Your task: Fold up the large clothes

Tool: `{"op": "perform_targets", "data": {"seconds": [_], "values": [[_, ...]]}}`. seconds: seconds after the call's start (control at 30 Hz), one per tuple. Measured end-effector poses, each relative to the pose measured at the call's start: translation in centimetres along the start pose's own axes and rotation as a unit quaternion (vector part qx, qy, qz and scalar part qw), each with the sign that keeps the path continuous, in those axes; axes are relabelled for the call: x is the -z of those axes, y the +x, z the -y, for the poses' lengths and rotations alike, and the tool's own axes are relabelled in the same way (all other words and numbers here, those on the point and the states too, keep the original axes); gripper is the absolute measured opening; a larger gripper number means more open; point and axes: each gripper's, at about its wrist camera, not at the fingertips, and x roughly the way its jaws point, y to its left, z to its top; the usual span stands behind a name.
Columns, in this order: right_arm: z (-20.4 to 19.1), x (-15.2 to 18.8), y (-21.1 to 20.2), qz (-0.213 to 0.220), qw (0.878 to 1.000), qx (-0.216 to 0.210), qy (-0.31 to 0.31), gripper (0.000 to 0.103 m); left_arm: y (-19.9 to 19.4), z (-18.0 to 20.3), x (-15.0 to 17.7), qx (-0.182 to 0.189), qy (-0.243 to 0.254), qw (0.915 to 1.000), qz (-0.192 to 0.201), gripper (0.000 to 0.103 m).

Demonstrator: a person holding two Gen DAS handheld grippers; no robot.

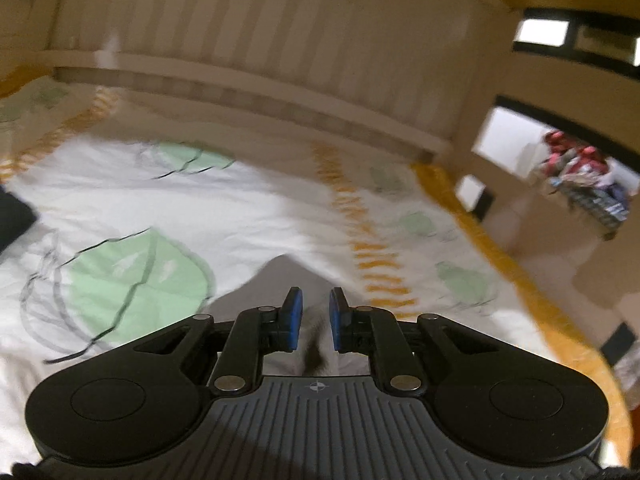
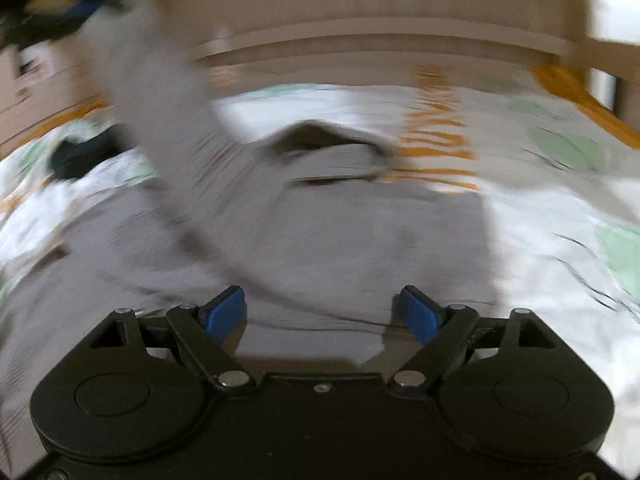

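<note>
A grey sweatshirt (image 2: pixel 340 232) lies spread on the bed, its collar (image 2: pixel 336 156) toward the headboard. One sleeve (image 2: pixel 152 92) is lifted up and to the left, where the left gripper (image 2: pixel 80 8) shows blurred at the top left corner. In the left wrist view my left gripper (image 1: pixel 314 320) has its blue pads (image 1: pixel 294 320) nearly closed on a strip of grey fabric (image 1: pixel 316 344) hanging between them. My right gripper (image 2: pixel 324 312) is open and empty, low over the sweatshirt's body.
The bedsheet (image 1: pixel 160 208) is white with green leaf prints and orange stripes. A beige headboard (image 1: pixel 260 32) runs across the back. A dark garment (image 2: pixel 84 152) lies at the left of the bed. A doorway (image 1: pixel 560 168) opens at the right.
</note>
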Motion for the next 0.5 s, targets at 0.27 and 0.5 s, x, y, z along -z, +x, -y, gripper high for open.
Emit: {"op": "perform_targets", "data": {"seconds": [0.27,0.5], "values": [[3.8,1.0,-0.1,-0.021,0.994,0.036,0.098,0.089,3.4,-5.3,5.7,-0.116,-0.020,0.9901,-0.077,0.015],[3.8,1.3,-0.4,-0.016,0.994,0.038,0.098,0.090,3.7,-3.2,8.5,-0.106,0.023,0.9922,-0.060,0.036]]}}
